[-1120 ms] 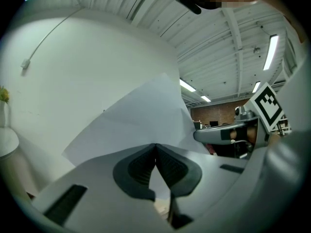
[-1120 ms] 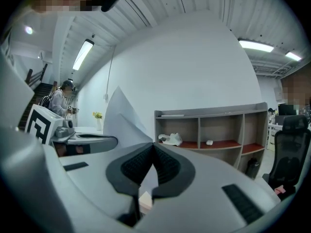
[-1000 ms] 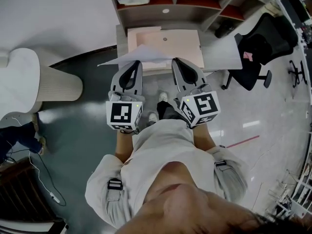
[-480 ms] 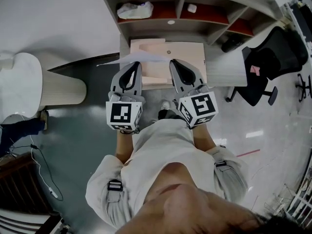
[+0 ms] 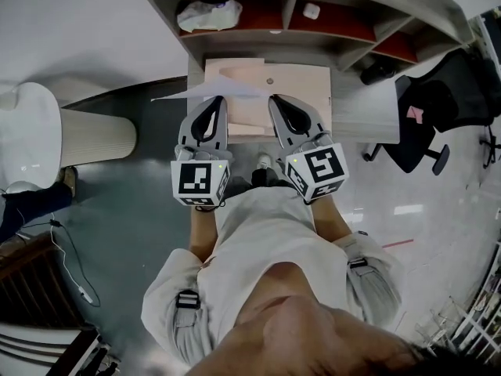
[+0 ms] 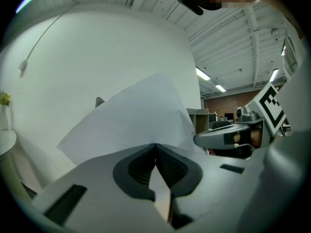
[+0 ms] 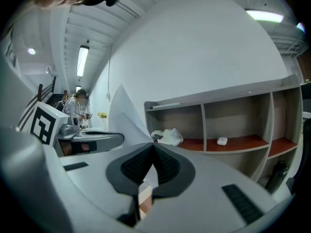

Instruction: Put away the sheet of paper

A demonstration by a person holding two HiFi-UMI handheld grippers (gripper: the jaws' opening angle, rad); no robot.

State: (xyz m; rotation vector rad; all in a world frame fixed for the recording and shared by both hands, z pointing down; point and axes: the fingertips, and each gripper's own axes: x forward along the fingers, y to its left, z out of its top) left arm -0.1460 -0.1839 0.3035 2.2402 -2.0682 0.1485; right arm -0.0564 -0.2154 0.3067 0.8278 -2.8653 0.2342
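A white sheet of paper is held level in the air by its near edge, in front of a shelf unit. My left gripper is shut on the sheet's left part, and my right gripper is shut on its right corner. Under the sheet lies a pale wooden open drawer. In the left gripper view the paper rises from the closed jaws of the left gripper, and the right gripper shows beside it. In the right gripper view the paper runs left from the right gripper.
The shelf unit holds a crumpled white bag and a small white thing. A dark bottle stands right of the drawer. A black office chair is at the right, a ribbed white pedestal at the left.
Both grippers have carried the sheet closer to the shelf unit and over the drawer. The sheet has flattened out. Both grips stay the same.
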